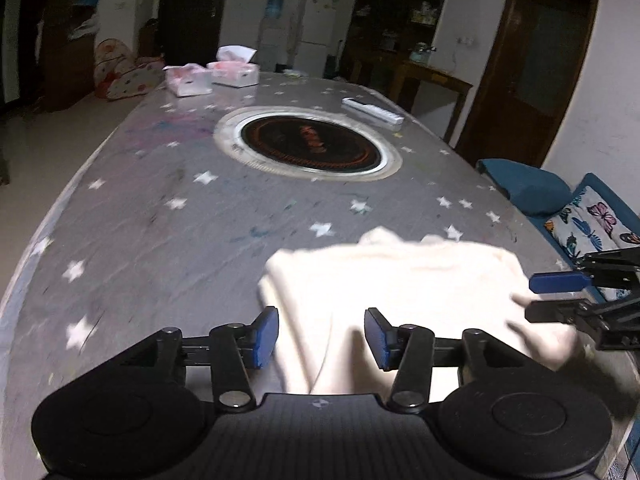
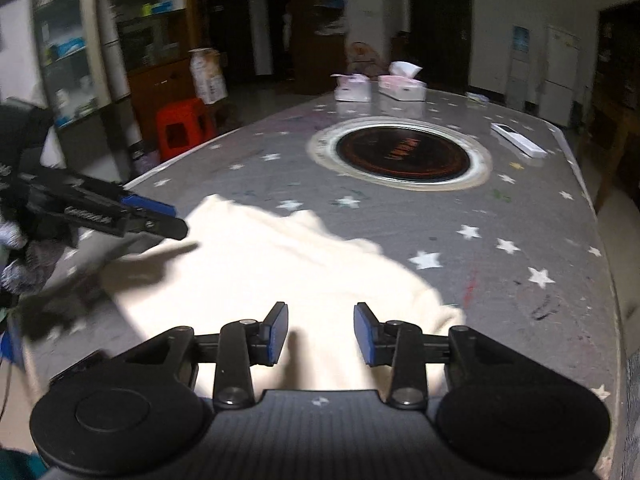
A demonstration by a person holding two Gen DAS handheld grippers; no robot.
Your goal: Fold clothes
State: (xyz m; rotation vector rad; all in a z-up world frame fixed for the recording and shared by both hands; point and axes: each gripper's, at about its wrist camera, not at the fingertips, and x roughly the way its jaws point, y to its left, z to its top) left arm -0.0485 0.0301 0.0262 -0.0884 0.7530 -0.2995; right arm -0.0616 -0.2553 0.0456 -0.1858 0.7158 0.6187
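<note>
We record the left gripper (image 1: 321, 336) at the near left, jaws spread wide, nothing between them, poised over the cream garment (image 1: 400, 300). That garment lies bunched on the near part of the bench (image 1: 160, 208); its long axis runs left to right across the near edge, its ragged edge pointing far toward the round black hob (image 1: 310, 143). Which end is the collar we cannot tell. At the right, the right gripper (image 2: 320, 332) likewise stands wide apart, empty, above the garment's right portion.
</note>
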